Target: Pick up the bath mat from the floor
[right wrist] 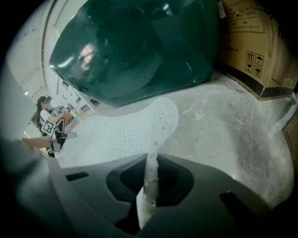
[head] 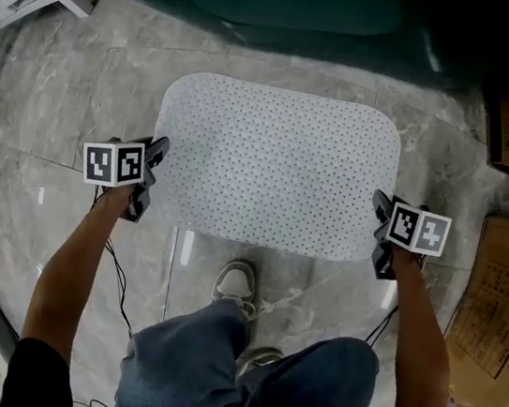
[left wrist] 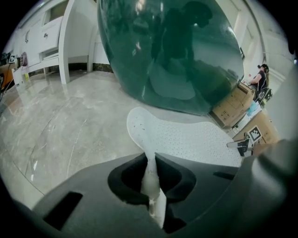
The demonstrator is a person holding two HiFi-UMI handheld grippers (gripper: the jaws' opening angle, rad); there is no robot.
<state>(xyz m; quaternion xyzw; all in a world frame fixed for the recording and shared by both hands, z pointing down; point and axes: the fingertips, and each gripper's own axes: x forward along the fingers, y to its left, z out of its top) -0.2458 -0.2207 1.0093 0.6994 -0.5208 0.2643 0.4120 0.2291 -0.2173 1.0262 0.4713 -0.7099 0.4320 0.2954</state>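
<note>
Your left gripper (head: 153, 171) and right gripper (head: 380, 222) each pinch 1 side edge of the mat (head: 274, 165), mid-frame; the tub (head: 294, 5) is cut off at top.

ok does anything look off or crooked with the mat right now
Nothing stands out. The bath mat looks flat and intact, with the left tongs shut on its left edge and the right tongs on its right edge.

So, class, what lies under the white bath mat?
Grey marble floor surrounds the bath mat, pinched at its side edges by the left gripper and right gripper. Whatever lies directly beneath it is covered.
</note>
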